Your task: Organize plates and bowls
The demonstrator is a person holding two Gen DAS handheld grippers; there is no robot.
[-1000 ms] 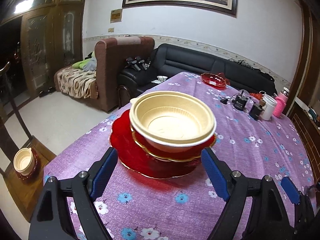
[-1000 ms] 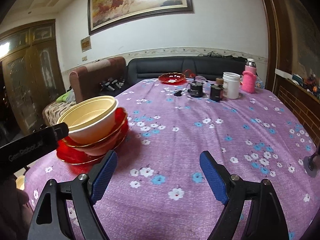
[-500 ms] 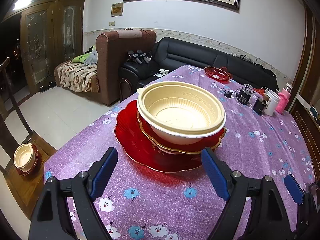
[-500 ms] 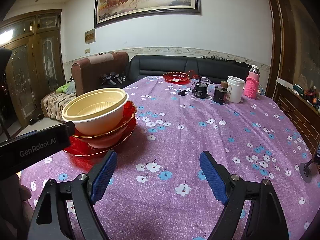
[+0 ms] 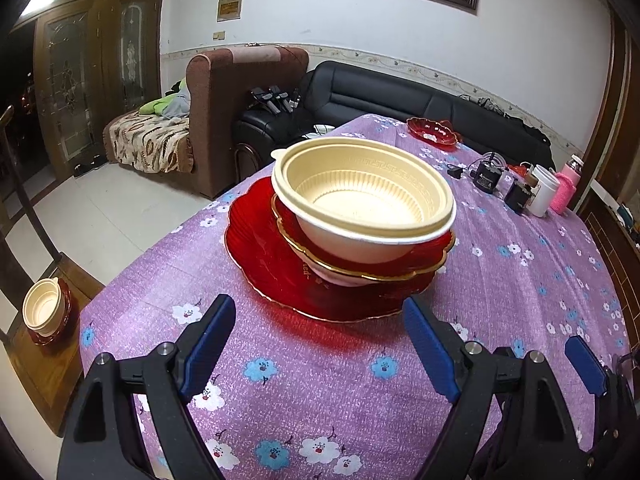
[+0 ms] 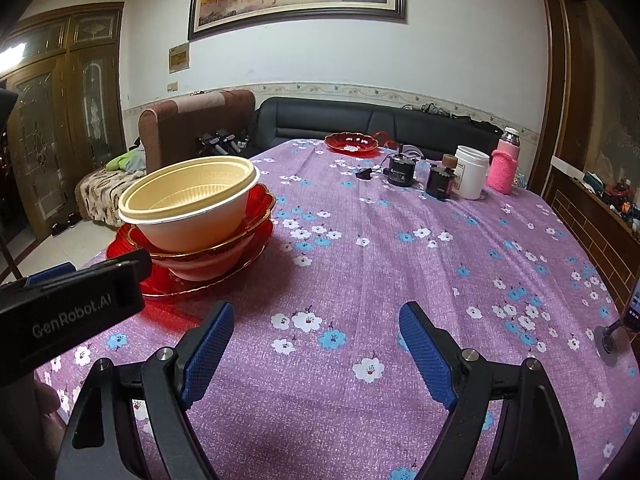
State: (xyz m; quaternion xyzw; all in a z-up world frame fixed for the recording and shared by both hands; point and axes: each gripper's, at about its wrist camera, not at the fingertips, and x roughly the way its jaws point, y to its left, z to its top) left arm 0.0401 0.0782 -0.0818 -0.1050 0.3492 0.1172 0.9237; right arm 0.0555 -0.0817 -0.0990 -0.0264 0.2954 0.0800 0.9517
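Note:
A cream plastic bowl [image 5: 364, 200] sits on top of a stack: under it a red gold-rimmed bowl [image 5: 424, 264], then a large red plate [image 5: 264, 256] on the purple flowered tablecloth [image 5: 304, 392]. My left gripper [image 5: 316, 336] is open and empty, just short of the plate's near edge. In the right wrist view the stack stands at the left, with the cream bowl [image 6: 188, 208] on top. My right gripper [image 6: 316, 340] is open and empty over bare cloth to the right of the stack. A second red dish [image 6: 351, 143] lies at the table's far end.
A white jar [image 6: 472, 178], a pink flask [image 6: 505, 164] and small dark devices [image 6: 402, 172] stand at the far right of the table. Another cream bowl in a red dish [image 5: 42, 310] rests on a wooden chair at the left. The left gripper's body [image 6: 68, 312] crosses the right view.
Both grippers have pulled back and risen a little from the stack, staying open. The stack has not moved.

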